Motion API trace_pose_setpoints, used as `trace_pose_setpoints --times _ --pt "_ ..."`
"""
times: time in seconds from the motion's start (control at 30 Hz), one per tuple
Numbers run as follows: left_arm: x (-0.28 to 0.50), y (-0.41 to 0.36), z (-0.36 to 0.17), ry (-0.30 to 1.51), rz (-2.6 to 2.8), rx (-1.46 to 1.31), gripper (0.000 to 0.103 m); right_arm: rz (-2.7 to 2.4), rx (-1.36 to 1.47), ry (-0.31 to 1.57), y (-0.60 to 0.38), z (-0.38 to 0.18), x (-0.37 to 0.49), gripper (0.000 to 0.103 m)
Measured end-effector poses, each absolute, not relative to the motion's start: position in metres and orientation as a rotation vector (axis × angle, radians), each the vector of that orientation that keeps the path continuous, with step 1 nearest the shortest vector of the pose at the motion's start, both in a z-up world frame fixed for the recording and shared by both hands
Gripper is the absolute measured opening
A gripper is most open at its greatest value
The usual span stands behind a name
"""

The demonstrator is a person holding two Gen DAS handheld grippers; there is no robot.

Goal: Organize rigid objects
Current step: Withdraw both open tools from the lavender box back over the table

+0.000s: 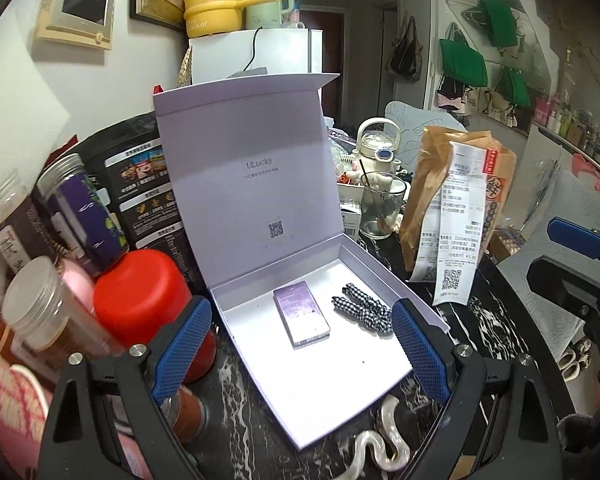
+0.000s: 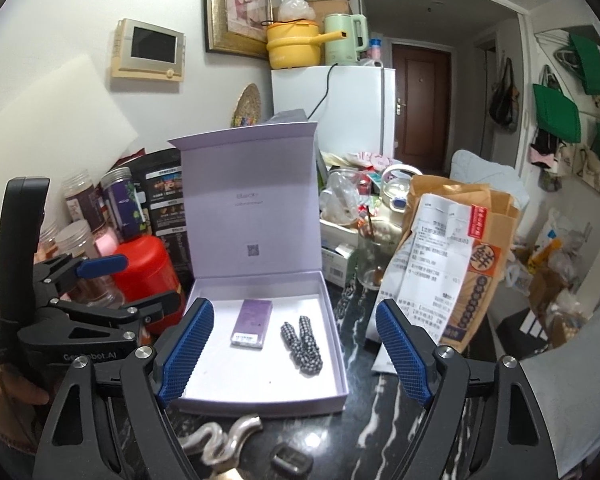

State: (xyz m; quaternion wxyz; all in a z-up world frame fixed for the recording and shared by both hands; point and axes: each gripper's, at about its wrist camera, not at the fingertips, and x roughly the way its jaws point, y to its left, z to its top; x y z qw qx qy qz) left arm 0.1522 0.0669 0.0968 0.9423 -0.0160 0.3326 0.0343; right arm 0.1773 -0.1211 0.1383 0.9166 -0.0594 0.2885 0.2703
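Note:
An open lilac gift box (image 1: 340,384) (image 2: 260,396) lies on the dark marble table with its lid standing up. Inside lie a small purple carton (image 1: 302,314) (image 2: 252,323) and a black-and-white checked hair tie (image 1: 364,309) (image 2: 304,343). A wavy pearly hair clip (image 1: 380,444) (image 2: 220,440) lies on the table in front of the box. A small dark buckle-like piece (image 2: 291,461) lies beside it. My left gripper (image 1: 300,352) is open and empty, just before the box. My right gripper (image 2: 292,356) is open and empty, over the box's front edge.
Jars and a red canister (image 1: 140,304) (image 2: 144,272) crowd the left of the box. A glass (image 1: 380,208) and a brown paper bag with receipts (image 1: 456,216) (image 2: 452,264) stand to the right. The left gripper (image 2: 60,312) shows in the right wrist view.

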Motion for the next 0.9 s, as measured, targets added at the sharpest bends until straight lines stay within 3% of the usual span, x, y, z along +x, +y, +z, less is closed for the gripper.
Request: trace_pose_setpoints --times 0.9 --pt "0.055 0.050 0.083 0.680 0.017 -0.014 0.093 0.580 -0.105 0.627 -0.141 0.113 0.079 0.085"
